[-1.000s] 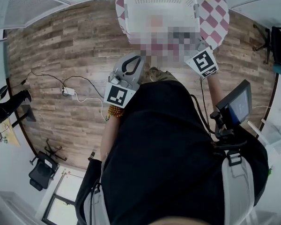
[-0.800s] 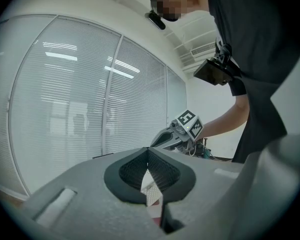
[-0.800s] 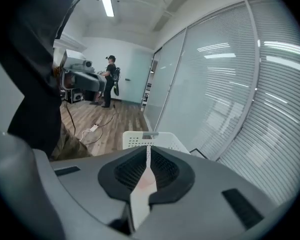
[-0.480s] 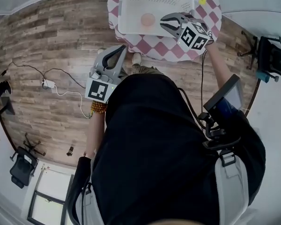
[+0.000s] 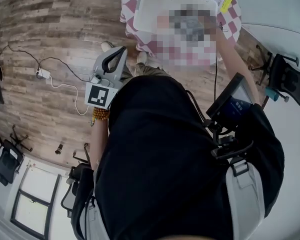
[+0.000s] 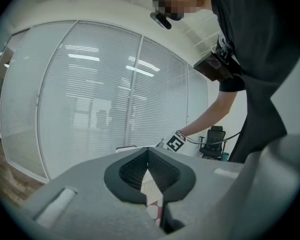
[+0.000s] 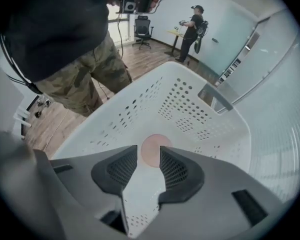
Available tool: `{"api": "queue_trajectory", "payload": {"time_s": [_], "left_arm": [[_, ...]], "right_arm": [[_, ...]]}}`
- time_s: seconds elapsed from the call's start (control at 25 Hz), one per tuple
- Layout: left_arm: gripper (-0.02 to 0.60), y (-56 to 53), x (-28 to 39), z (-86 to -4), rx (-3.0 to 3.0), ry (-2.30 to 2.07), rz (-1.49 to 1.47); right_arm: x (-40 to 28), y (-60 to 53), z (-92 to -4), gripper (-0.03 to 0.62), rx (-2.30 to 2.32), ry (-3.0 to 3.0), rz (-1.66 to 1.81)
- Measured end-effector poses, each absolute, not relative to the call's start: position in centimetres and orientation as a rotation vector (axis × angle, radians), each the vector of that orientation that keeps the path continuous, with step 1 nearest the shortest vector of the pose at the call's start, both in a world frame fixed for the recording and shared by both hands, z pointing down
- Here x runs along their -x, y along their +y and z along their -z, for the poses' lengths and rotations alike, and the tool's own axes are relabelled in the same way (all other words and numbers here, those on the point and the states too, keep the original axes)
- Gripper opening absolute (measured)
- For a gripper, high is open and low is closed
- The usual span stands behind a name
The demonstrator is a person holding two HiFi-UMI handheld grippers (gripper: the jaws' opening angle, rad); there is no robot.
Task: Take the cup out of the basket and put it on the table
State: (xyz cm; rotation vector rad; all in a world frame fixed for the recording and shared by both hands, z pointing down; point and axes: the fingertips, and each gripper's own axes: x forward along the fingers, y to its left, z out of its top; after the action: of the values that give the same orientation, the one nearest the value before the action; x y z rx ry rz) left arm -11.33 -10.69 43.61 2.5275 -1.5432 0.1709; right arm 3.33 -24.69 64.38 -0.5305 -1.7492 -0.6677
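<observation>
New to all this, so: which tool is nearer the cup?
Right. The right tool hangs above the cup in the basket, its jaws just opened, nothing between them. The left tool is beside the table, outside the basket.

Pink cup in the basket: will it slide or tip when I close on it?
The cup looks small and plastic, so probably light. It stands alone on the basket's smooth floor, so an off-centre touch may slide it. Being round, it could roll if tipped.
</observation>
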Motion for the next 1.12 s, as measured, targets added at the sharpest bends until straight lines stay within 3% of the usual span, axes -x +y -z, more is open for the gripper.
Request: {"api": "queue_trajectory", "payload": {"time_s": [0.44,1.12], "left_arm": [[0.006,-8.4,15.3,-44.5,-2.404,-1.660,-0.198],[0.006,-7.6,17.2,-44.8,-2.377,-1.678,-0.193]], "right_arm": [[-3.4,-24.2,-71.4,0.141,0.666,-1.607,0.615],[-4.5,-25.0,-73.8,0.140,0.717,-1.500,0.595]]}}
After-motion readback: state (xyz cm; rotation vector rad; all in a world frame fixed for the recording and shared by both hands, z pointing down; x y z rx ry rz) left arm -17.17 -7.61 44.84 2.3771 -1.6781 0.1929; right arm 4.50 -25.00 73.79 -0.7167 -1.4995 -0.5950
